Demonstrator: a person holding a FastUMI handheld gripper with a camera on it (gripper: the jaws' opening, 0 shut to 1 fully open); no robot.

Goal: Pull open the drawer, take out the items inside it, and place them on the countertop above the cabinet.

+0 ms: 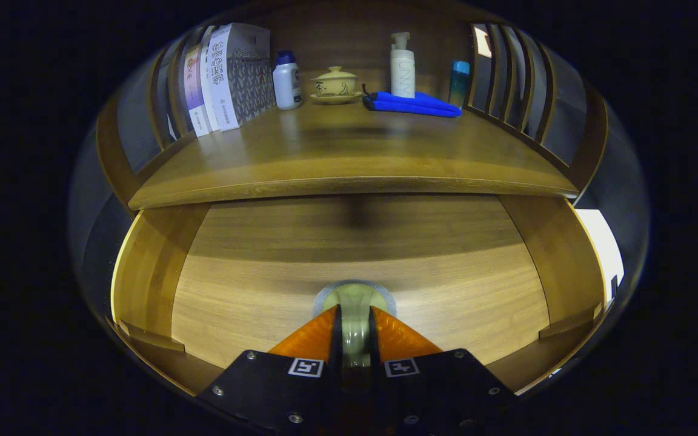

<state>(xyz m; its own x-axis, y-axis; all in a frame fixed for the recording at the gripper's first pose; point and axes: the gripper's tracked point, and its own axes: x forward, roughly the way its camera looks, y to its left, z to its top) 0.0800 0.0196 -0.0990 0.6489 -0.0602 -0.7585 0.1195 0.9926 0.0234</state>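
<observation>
Both fingers of the gripper pinch a pale round cup inside the open drawer, apparently to lift it onto the countertop.

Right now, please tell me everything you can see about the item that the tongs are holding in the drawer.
The item is small, rounded and pale greenish, glossy like glass or glazed ceramic, with a grey ring around its far edge. Its exact kind cannot be told. It sits between the two fingers of the tongs, which press on both its sides, over the bare wooden floor of the open drawer, near the drawer's front. Its lower part is hidden by the fingers.
</observation>
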